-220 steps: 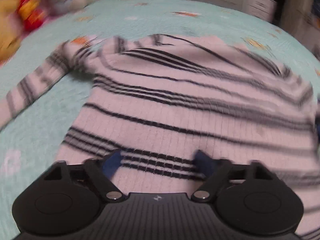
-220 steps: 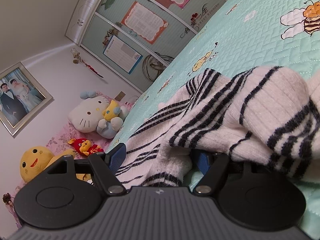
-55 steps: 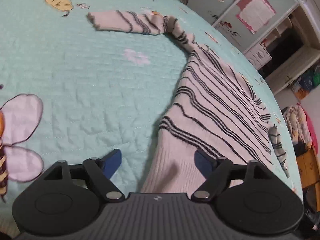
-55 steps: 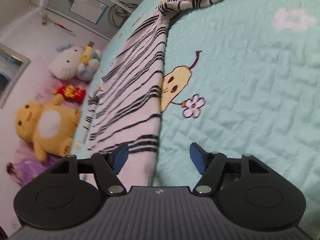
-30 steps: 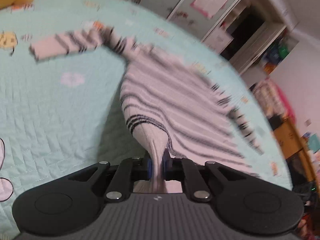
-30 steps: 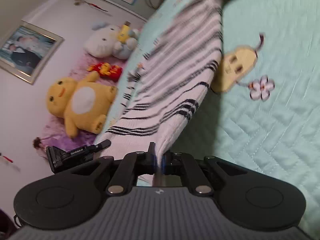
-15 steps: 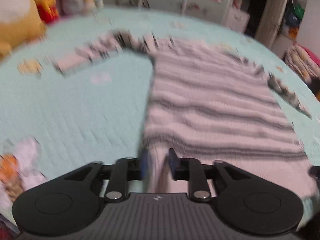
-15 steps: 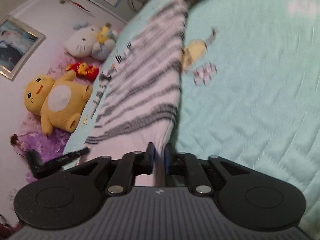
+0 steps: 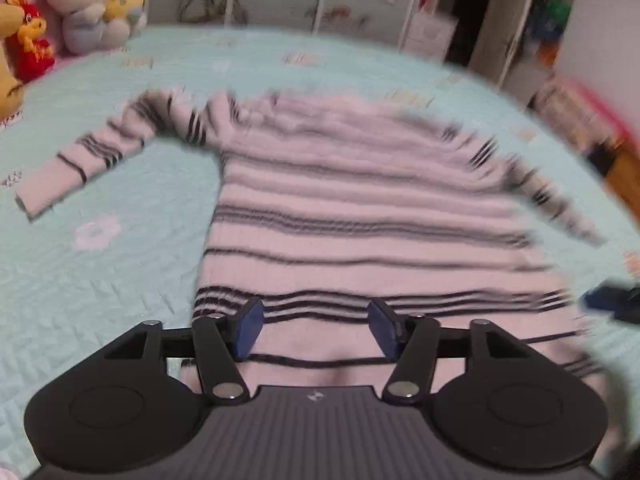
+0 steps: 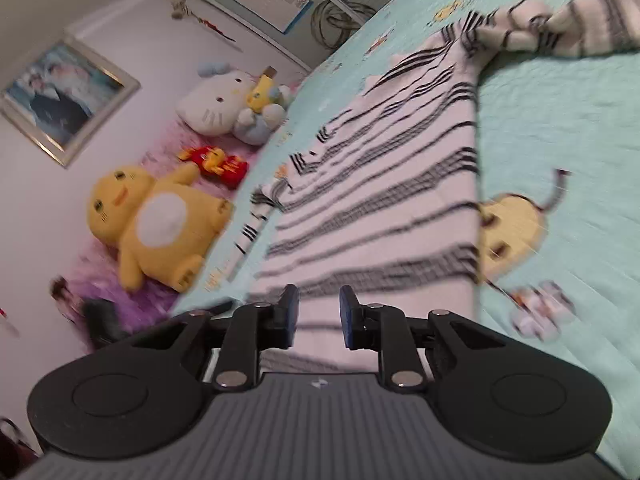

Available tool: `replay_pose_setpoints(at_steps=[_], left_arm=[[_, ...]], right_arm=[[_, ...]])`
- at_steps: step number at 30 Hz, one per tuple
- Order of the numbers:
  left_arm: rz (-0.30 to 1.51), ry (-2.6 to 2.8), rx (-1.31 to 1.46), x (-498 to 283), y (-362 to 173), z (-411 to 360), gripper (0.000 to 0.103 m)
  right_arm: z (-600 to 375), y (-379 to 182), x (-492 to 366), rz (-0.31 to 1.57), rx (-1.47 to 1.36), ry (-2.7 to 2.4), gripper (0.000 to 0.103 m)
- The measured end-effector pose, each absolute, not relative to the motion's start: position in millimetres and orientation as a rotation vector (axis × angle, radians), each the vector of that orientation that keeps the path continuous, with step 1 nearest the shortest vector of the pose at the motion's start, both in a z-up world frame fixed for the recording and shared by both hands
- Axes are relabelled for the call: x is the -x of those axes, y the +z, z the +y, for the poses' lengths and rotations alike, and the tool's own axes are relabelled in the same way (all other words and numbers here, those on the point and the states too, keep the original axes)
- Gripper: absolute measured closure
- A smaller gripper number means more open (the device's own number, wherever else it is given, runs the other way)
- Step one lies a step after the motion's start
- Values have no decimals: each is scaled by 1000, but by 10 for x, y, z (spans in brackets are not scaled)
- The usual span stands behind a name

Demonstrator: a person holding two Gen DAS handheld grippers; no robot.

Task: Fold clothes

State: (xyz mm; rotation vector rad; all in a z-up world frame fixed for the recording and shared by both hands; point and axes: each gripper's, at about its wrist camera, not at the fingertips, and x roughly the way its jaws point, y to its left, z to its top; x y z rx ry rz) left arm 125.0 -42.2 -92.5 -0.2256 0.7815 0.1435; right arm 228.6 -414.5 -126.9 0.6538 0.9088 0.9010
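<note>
1. Left gripper (image 9: 314, 330) over the sweater hem, jaws wide apart and just been opening; blue pads clear of the knit, nothing pinched.
2. Right gripper (image 10: 316, 316) at the hem's other end, jaws at a narrow gap, also just been opening; fabric shows behind the gap, pads not pressing it.
3. Striped sweater (image 9: 360, 208) lies flat on the bed (image 9: 100, 272), hem nearest both cameras, collar farthest.
4. 1 sleeve (image 9: 80, 160) stretches out to the left in the left wrist view; the other sleeve (image 9: 552, 200) angles off right, blurred.
5. Bedspread is mint green with cartoon prints.
6. Beyond the bed: yellow plush (image 10: 156, 224), white cat plush (image 10: 216, 108), framed photo (image 10: 64, 100) on the wall.
</note>
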Motion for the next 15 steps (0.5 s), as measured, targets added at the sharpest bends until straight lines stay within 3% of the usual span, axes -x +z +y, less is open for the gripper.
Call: replay_pose_setpoints(at_steps=[1, 3, 4, 7, 9, 11, 15], left_arm=[[808, 170, 223, -1304, -1019, -398, 41], [860, 219, 217, -1406, -1196, -354, 39], [867, 208, 193, -1391, -1167, -375, 39], [877, 201, 154, -1351, -1097, -414, 39], [862, 176, 188, -1383, -1035, -407, 39], [836, 121, 252, -1477, -999, -406, 39], [814, 73, 363, -1855, -999, -435, 38]], right_arm=[[-4113, -1364, -2383, 943, -634, 860, 66], [-4067, -1533, -2549, 1002, -584, 786, 71], [-4074, -1583, -2582, 1014, -540, 765, 103], [-4167, -1602, -2646, 1039, -566, 778, 103], [-4132, -1498, -2676, 1008, -533, 792, 97], [-4000, -1397, -2747, 979, -519, 841, 84], [-3642, -1305, -3012, 948, -578, 965, 80]])
